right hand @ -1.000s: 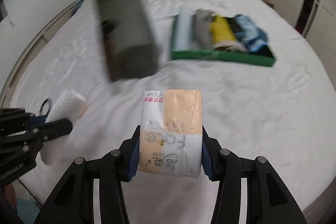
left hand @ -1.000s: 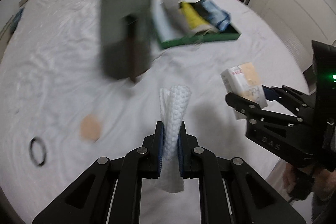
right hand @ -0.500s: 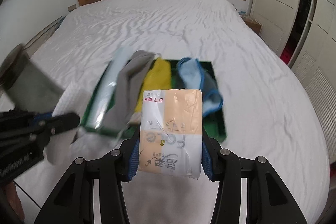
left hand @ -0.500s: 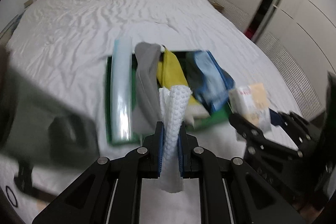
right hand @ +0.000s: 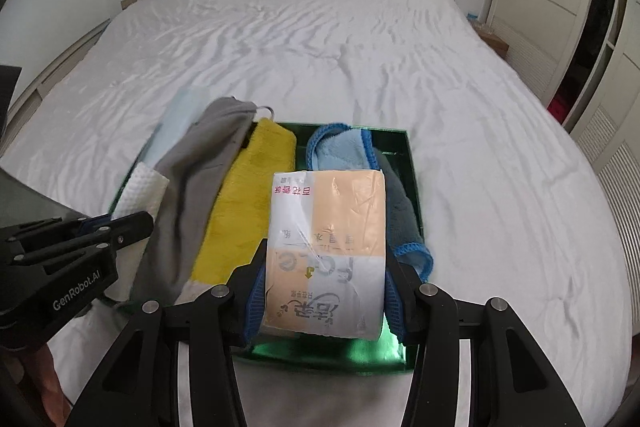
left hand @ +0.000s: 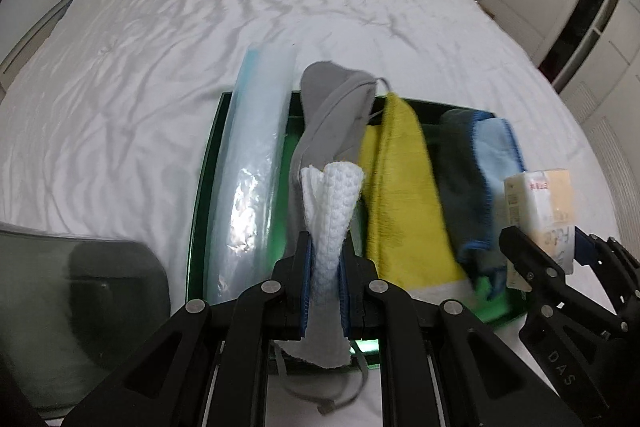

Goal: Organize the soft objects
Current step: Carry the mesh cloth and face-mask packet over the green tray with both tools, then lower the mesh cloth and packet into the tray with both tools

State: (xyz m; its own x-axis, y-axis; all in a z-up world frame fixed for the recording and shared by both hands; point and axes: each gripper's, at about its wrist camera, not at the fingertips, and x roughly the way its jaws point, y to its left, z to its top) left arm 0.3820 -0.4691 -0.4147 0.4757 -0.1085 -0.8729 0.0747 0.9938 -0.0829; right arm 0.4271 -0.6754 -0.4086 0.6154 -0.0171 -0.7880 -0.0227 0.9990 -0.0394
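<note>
Two handheld grippers hover over a green tray [left hand: 202, 211] on a white bed [right hand: 360, 47]. The left gripper [left hand: 325, 279] has its fingers nearly closed, pinching a rolled white waffle-weave cloth [left hand: 332, 203] upright. The right gripper [right hand: 324, 301] has its fingers partly spread, clamped on the sides of a soft pack of tissues [right hand: 328, 251].

The tray already holds a clear plastic bag [left hand: 250, 179], a grey cloth [left hand: 328, 119], a yellow towel [left hand: 404, 195] and a blue microfibre cloth [left hand: 494, 147], side by side.

This looks like the placing step: both items are carried above the tray. Next, each needs lowering into a free gap, then releasing; space looks tight.
</note>
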